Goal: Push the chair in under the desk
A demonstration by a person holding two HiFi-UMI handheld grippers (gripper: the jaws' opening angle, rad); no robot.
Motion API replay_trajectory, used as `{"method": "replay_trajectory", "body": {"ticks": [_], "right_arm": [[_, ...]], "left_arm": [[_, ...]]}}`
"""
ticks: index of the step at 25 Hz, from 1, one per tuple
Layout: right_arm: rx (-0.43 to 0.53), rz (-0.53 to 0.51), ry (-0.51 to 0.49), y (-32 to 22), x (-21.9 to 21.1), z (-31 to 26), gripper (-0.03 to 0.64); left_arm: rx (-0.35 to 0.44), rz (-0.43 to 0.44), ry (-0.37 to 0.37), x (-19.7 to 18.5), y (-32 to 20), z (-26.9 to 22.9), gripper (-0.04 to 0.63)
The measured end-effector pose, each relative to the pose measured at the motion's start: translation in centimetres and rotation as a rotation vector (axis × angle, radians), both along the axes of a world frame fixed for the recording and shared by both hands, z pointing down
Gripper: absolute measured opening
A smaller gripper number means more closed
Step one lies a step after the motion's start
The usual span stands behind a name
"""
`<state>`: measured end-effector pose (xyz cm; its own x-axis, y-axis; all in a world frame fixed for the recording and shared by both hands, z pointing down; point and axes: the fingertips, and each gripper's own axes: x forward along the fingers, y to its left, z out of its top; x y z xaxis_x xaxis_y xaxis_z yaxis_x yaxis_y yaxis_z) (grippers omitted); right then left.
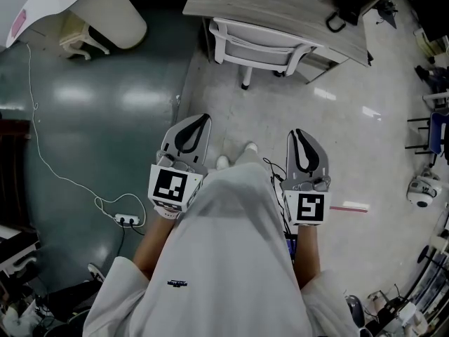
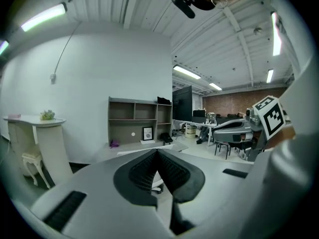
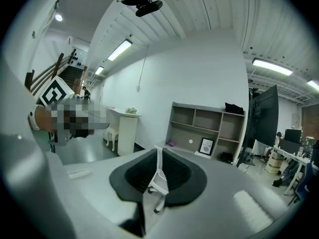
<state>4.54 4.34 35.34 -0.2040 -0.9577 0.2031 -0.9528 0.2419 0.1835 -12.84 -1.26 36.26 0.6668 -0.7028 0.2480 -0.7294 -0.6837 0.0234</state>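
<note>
The desk (image 1: 280, 9) is running off the top edge of the head view, and its top is covering the front of the white chair (image 1: 258, 46), so only the backrest, the arms and one leg of the base are showing. The person's pale garment (image 1: 224, 244) is hiding the floor between and behind the two grippers. In the left gripper view the jaws are blocking nearly all of the chair, and only a white scrap that is hard to make out is showing below the tips. The left gripper (image 1: 202, 119) is pressing its jaws together on nothing. The right gripper (image 1: 297, 133) is standing a narrow slit apart, also empty, with the chair showing through that slit. The chair is sitting well ahead of both grippers, touching neither.
</note>
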Motion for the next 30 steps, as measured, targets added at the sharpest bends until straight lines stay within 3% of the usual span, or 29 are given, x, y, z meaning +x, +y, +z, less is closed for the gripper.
{"method": "replay_trajectory", "body": {"ticks": [3, 15, 19, 30], "right_arm": [[0.029, -0.004, -0.028, 0.0, -0.7, -0.8, 0.043], [0.018, -0.002, -0.031, 1.3, -0.6, -0.4, 0.043], [0.014, -0.005, -0.037, 1.7, -1.0, -0.5, 0.043], [0.014, -0.014, -0.062, 2.4, -1.6, -0.9, 0.043]], "left_arm": [[-0.036, 0.016, 0.05, -0.3, 0.5, -0.1, 0.008], [-0.011, 0.004, 0.069, -0.8, 1.7, -0.8, 0.008], [-0.029, 0.015, 0.109, -0.7, 1.8, -1.3, 0.008], [-0.02, 0.073, 0.105, 0.5, 2.2, -2.3, 0.008]]}}
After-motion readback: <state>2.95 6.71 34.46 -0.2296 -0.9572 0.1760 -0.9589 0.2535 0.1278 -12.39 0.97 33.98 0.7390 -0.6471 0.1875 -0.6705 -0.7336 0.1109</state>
